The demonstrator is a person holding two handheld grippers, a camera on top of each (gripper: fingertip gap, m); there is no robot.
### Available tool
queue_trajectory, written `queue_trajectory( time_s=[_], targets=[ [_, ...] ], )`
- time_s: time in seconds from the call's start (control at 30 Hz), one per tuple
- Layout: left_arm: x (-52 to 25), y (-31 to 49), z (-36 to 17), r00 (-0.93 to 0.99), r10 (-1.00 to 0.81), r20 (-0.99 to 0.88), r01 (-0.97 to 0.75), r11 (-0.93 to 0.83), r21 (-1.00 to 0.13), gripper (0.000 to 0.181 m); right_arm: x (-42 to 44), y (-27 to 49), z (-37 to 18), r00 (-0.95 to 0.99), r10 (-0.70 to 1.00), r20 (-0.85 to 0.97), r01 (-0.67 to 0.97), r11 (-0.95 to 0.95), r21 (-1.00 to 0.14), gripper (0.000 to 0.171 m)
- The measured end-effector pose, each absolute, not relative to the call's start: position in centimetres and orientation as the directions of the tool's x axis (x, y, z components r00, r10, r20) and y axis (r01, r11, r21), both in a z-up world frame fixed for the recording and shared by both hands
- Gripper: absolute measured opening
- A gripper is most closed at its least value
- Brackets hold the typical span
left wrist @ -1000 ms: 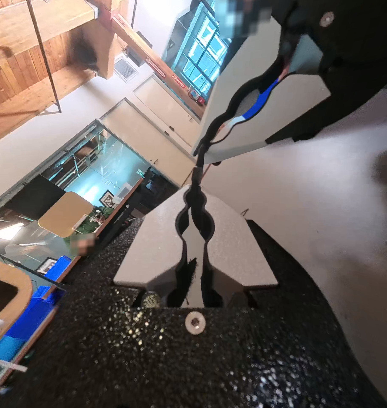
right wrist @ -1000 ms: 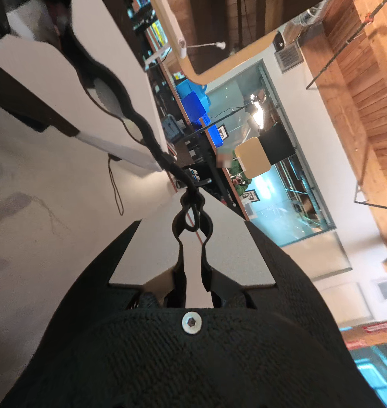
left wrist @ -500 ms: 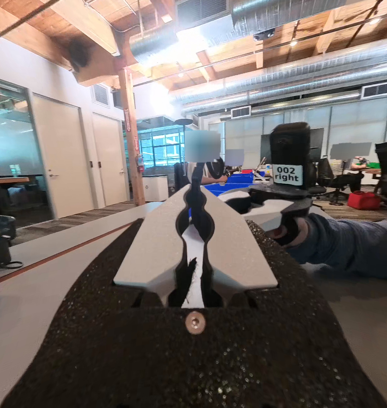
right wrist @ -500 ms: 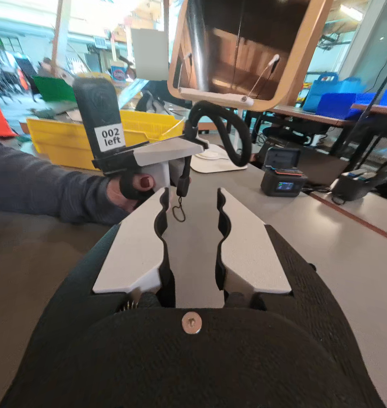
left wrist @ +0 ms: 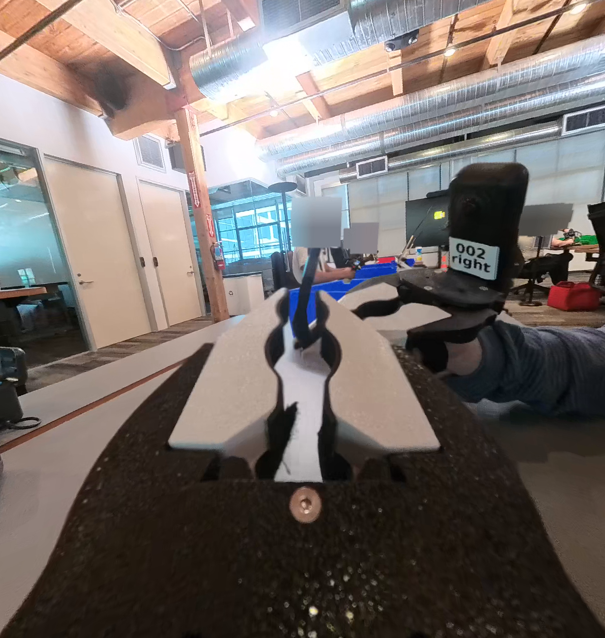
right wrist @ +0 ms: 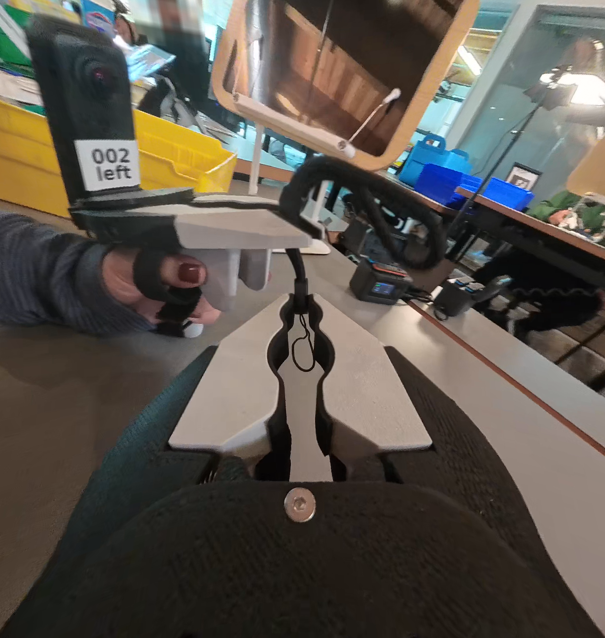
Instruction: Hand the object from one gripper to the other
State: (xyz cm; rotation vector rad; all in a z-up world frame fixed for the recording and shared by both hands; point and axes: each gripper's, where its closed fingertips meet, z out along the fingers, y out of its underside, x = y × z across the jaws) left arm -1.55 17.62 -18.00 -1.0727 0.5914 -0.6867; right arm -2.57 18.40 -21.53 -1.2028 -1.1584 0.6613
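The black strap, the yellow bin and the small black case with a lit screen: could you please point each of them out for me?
black strap (right wrist: 370, 193), right wrist view, on the top of its loop.
yellow bin (right wrist: 176, 155), right wrist view, on its side wall.
small black case (right wrist: 377, 286), right wrist view, on its front face.

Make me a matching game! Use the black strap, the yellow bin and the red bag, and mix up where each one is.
Things:
1. black cord strap
2. yellow plastic bin
3. red fabric bag

Places:
A. on the floor, far off
B. pinched between the fingers of the right gripper
C. behind the left gripper, seen from the right wrist view

Pairs: 1-B, 2-C, 3-A.
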Motion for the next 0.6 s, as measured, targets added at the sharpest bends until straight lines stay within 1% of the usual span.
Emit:
queue_trajectory(
  time_s=[0.07,0.1,0.13,0.2,0.27,0.33,0.4,0.47,0.53,0.6],
  targets=[
    [-1.7,17.8,-17.9,0.672,-0.732,-0.108,0.205,0.324,-0.924,0.035,-1.2,19.7,-20.3,0.400,0.848,0.347,0.182,0.298,-0.937,0.005],
    [-1.9,18.0,-17.9,0.683,-0.723,-0.105,0.202,0.325,-0.924,0.041,0.0,20.5,-19.2,0.455,0.812,0.366,0.193,0.312,-0.930,0.005],
    [-2.0,18.2,-17.9,0.693,-0.714,-0.101,0.200,0.325,-0.924,0.045,1.7,21.4,-17.9,0.521,0.761,0.387,0.209,0.326,-0.922,0.005],
    [-2.4,18.4,-17.9,0.701,-0.708,-0.081,0.210,0.315,-0.925,0.043,6.1,23.1,-15.3,0.649,0.630,0.426,0.269,0.334,-0.903,0.005],
    [-2.7,18.6,-17.9,0.699,-0.713,-0.051,0.235,0.296,-0.926,0.042,12.0,24.8,-13.6,0.746,0.468,0.474,0.385,0.278,-0.880,0.006],
    [-3.1,18.9,-17.9,0.708,-0.706,-0.025,0.251,0.284,-0.925,0.040,18.1,26.1,-13.4,0.811,0.349,0.469,0.459,0.117,-0.881,0.006],
    [-3.3,19.1,-17.9,0.710,-0.704,-0.009,0.261,0.275,-0.925,0.038,23.8,26.9,-14.9,0.850,0.268,0.452,0.492,-0.102,-0.865,0.005],
    [-3.3,19.2,-18.0,0.711,-0.704,-0.005,0.259,0.268,-0.928,0.038,28.2,27.3,-17.1,0.866,0.205,0.455,0.498,-0.283,-0.820,0.006],
    [-3.1,19.1,-18.1,0.712,-0.702,-0.017,0.247,0.272,-0.930,0.038,31.1,27.5,-18.8,0.872,0.147,0.467,0.484,-0.398,-0.779,0.006],
    [-2.7,19.0,-18.2,0.712,-0.701,-0.050,0.214,0.285,-0.934,0.038,32.4,27.4,-20.9,0.887,0.143,0.440,0.449,-0.496,-0.743,0.006]
  ],
)
